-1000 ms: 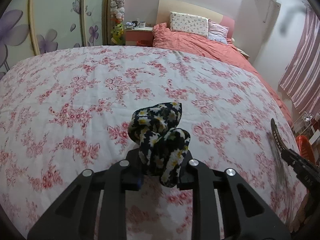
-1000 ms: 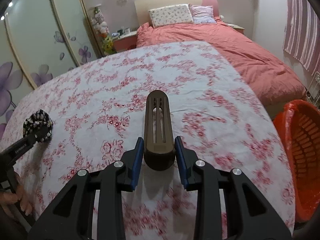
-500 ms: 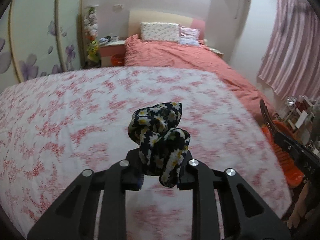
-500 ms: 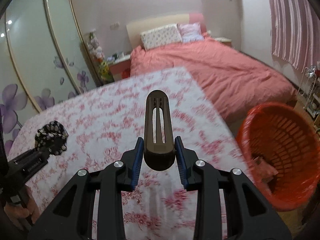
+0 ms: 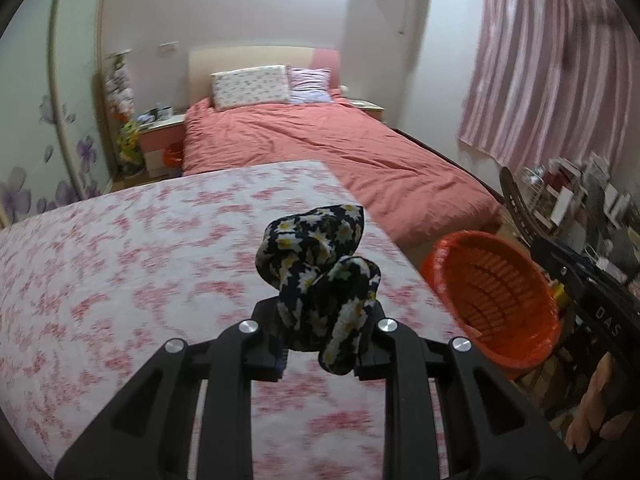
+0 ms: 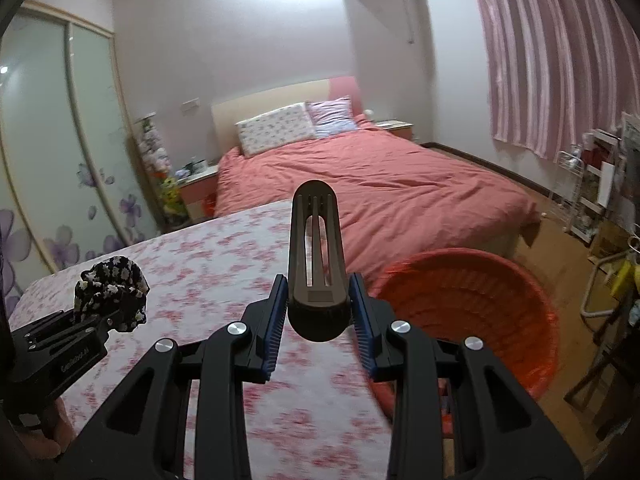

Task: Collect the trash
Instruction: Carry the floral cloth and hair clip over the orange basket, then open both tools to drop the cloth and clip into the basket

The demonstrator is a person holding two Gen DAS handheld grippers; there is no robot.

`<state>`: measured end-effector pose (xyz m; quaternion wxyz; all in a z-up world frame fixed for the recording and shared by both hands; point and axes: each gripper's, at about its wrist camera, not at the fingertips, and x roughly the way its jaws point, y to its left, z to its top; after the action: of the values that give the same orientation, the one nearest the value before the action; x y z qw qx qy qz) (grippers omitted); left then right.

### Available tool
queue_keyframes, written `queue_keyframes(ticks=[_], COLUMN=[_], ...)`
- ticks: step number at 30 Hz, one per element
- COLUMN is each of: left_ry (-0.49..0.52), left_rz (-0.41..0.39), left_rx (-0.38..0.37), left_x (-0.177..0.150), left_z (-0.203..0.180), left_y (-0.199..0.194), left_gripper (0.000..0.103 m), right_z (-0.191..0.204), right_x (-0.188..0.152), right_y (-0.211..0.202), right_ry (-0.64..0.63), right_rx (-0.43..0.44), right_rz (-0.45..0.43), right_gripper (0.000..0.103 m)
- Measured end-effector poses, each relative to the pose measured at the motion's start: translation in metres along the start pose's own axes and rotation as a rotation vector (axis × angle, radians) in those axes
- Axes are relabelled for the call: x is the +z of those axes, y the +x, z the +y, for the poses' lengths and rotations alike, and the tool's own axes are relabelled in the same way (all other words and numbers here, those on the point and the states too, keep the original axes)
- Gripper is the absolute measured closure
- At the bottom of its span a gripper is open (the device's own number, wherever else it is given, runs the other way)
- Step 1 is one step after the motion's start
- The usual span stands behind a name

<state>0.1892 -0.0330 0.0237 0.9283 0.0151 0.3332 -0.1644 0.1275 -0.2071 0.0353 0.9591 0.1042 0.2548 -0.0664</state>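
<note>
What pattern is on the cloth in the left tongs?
Black cloth with white, yellow-centred daisies; clearest in left wrist view.

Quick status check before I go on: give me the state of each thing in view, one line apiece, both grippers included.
left gripper: shut on the floral cloth.
floral cloth: bunched up, held clear above the flowered sheet.
right gripper: shut on the brown slotted piece.
brown slotted piece: held upright, rounded end up.
orange basket: upright on the floor, open at the top; contents cannot be told.
flowered sheet: spread flat.
</note>
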Motion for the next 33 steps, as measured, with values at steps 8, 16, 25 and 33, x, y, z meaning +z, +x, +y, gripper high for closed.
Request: queue_keyframes(ticks=[8, 16, 25, 33], left_ry=[0.108, 0.176, 0.210, 0.171], left_rz=[0.032, 0.073, 0.153, 0.176], left_rx=[-0.081, -0.165, -0.253, -0.254], left_x=[-0.001, -0.003, -0.013, -0.016], left_z=[-0.071, -0.129, -0.177, -0.170], left_y=[0.023, 0.053, 0.104, 0.120], left_gripper=[0.080, 0.079, 0.059, 0.033], right_z=[-0.043, -0.083, -0.131, -0.153], right_x=[-0.002, -0.007, -0.016, -0.022], right_y=[0.005, 0.019, 0.047, 0.042], right_ry=[0.068, 0.144, 0.247, 0.308], right_rx=[-0.069, -0.103, -0.083, -0.083], right_rz=[-0.002, 0.019, 0.078, 0.095], right_gripper=[0.071, 0.072, 0.072, 0.059])
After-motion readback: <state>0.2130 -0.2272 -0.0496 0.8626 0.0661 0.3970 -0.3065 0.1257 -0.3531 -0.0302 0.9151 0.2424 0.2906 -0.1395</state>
